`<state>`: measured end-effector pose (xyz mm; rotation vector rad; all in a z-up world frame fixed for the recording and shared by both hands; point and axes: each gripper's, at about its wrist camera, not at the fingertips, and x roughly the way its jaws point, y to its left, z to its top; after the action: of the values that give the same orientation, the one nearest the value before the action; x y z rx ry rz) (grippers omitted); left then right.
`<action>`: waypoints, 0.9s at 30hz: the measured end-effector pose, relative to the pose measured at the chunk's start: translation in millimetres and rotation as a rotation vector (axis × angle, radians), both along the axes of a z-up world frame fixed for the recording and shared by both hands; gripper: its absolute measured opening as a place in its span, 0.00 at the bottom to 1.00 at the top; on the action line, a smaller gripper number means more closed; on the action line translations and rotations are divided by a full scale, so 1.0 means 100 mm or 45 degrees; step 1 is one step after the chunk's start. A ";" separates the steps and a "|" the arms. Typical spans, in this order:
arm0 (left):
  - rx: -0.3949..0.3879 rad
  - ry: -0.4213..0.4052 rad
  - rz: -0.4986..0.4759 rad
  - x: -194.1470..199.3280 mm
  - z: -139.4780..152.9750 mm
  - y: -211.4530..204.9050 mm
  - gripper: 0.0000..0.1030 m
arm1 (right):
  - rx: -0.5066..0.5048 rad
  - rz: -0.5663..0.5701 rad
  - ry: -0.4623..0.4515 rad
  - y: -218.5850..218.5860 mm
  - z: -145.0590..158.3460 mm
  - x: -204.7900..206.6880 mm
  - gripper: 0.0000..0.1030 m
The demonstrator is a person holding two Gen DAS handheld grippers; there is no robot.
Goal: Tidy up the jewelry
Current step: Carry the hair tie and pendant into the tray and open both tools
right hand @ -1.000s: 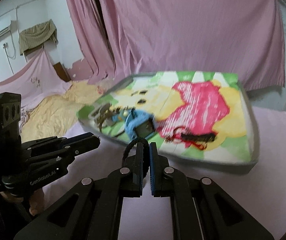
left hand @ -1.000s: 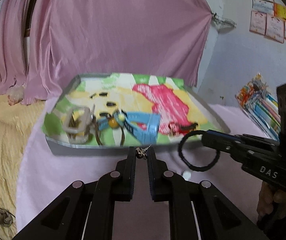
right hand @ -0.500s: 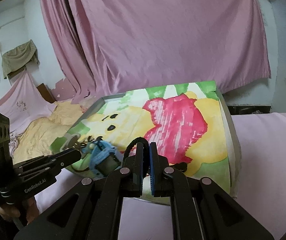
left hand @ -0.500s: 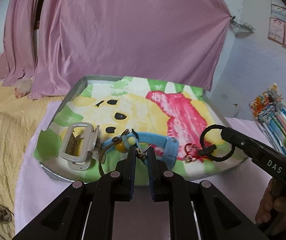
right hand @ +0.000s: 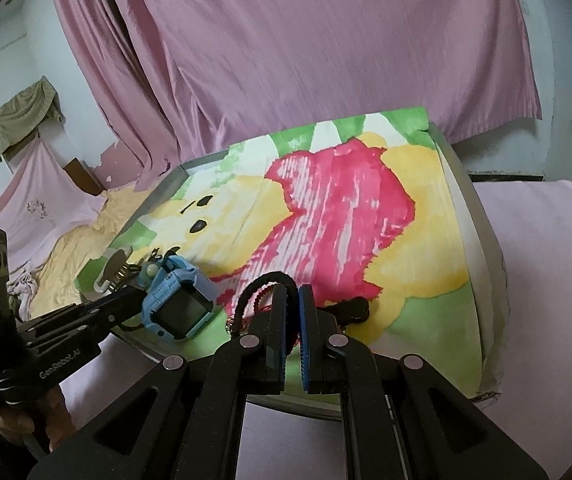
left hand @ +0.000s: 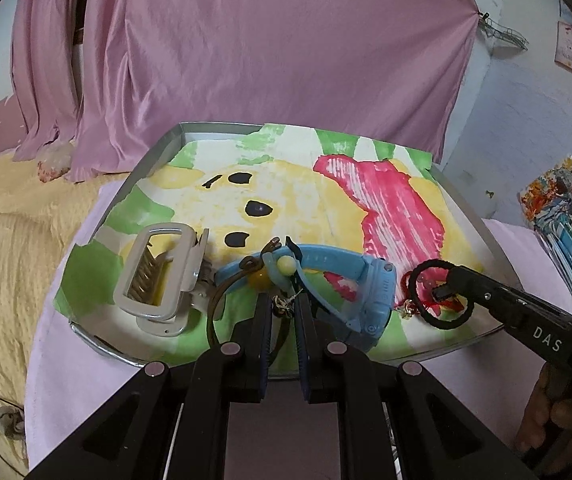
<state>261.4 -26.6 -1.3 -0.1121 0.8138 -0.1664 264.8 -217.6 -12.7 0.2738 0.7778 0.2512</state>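
Note:
A metal tray lined with a cartoon drawing holds a beige claw clip, a blue smartwatch, a brown cord with yellow beads and a red string bracelet. My left gripper hovers over the tray's near edge, shut on a small metal charm. My right gripper is shut on a black hair tie. In the left wrist view the hair tie hangs low over the tray's near right part, by the red string. A black clip lies just beyond the right fingers.
The tray rests on a pink cloth. A yellow blanket lies to the left, and colourful booklets are stacked at the right. Pink curtains hang behind. A hand grips the right tool.
Both grippers have moved forward from in front of the tray to over its near edge. The hair tie has come down toward the red string. Both stay shut on their items.

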 end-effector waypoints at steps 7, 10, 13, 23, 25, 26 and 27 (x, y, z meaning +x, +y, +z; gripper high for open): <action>-0.008 0.001 -0.002 0.00 0.00 0.00 0.11 | -0.003 -0.006 0.002 0.00 0.00 0.00 0.06; -0.013 -0.001 -0.003 -0.01 0.00 0.01 0.11 | -0.006 -0.006 0.003 -0.01 0.00 -0.01 0.06; -0.017 -0.002 -0.003 0.00 -0.01 0.01 0.11 | -0.007 -0.005 0.005 -0.01 0.00 -0.01 0.06; -0.027 -0.002 0.000 -0.03 0.01 0.03 0.11 | -0.017 -0.007 0.010 -0.03 0.01 -0.03 0.07; -0.031 -0.007 -0.005 -0.03 0.02 0.03 0.11 | -0.018 -0.012 0.008 -0.03 0.02 -0.04 0.07; -0.029 -0.010 -0.005 -0.03 0.02 0.03 0.11 | -0.018 -0.014 0.006 -0.04 0.02 -0.05 0.07; -0.028 -0.015 -0.004 -0.04 0.03 0.03 0.11 | -0.021 -0.017 0.004 -0.04 0.02 -0.06 0.07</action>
<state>257.5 -23.2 1.5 -0.1309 0.8008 -0.1788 259.0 -222.1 -10.3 0.2642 0.7808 0.2315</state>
